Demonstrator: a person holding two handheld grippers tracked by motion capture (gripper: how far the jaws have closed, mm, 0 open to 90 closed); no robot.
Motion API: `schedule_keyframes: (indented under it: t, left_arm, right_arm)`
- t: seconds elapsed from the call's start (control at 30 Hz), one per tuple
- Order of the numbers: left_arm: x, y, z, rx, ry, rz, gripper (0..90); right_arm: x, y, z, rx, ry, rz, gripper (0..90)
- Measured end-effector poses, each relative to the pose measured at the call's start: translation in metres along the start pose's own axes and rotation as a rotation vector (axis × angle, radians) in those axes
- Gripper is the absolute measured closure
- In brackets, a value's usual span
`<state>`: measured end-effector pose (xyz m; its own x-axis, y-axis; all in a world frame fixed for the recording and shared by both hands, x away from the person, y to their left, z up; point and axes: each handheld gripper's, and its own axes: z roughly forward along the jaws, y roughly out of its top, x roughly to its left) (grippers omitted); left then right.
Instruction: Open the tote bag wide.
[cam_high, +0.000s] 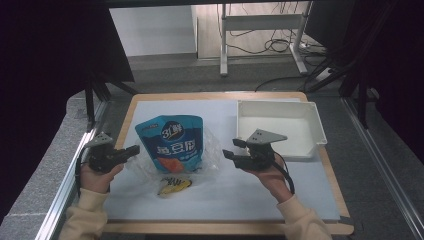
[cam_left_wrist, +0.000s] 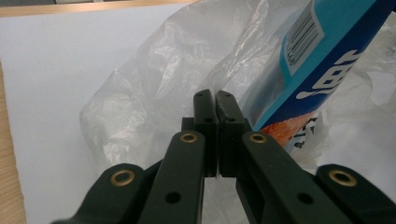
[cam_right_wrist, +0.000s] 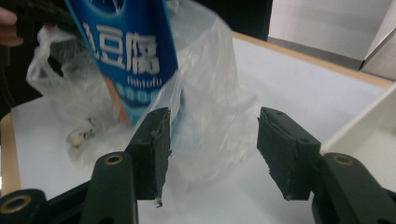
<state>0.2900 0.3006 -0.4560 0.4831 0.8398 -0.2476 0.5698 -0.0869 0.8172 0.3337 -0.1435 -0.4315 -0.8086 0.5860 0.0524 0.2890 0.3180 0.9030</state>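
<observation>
A blue snack pouch (cam_high: 170, 142) with white characters sits inside a clear plastic bag (cam_high: 212, 150) on the white mat. My left gripper (cam_high: 133, 149) is at the bag's left edge, its jaws pressed together on the thin film (cam_left_wrist: 140, 93). In the left gripper view the gripper (cam_left_wrist: 214, 99) points at the pouch (cam_left_wrist: 327, 60). My right gripper (cam_high: 231, 148) stands open just right of the bag. In the right gripper view the gripper (cam_right_wrist: 212, 140) faces the bag (cam_right_wrist: 210, 93), with the pouch (cam_right_wrist: 126, 51) behind it.
A yellow-and-black packet (cam_high: 174, 185) lies in front of the bag. A white tray (cam_high: 310, 122) stands at the back right of the mat (cam_high: 225, 200), close behind my right hand. The wooden table edge (cam_high: 225, 227) frames the mat.
</observation>
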Motion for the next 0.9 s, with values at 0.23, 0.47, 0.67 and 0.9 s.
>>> schedule_keyframes:
  t: [0.23, 0.47, 0.67, 0.9]
  left_arm:
    - [-0.001, 0.000, 0.003, 0.002, -0.004, -0.005, 89.3]
    - [-0.002, 0.000, 0.003, 0.001, -0.006, -0.001, 89.4]
    - [-0.002, 0.000, 0.003, 0.001, -0.010, 0.001, 89.3]
    - [-0.002, 0.001, 0.002, 0.000, -0.013, 0.000, 89.3]
  right_arm:
    - [-0.010, 0.023, 0.001, -0.037, -0.001, 0.022, 43.4]
    - [-0.017, 0.034, 0.024, -0.041, 0.032, 0.035, 43.3]
    - [-0.015, 0.037, 0.042, -0.020, 0.066, 0.026, 43.3]
    - [-0.016, 0.033, 0.061, 0.019, 0.075, 0.016, 43.3]
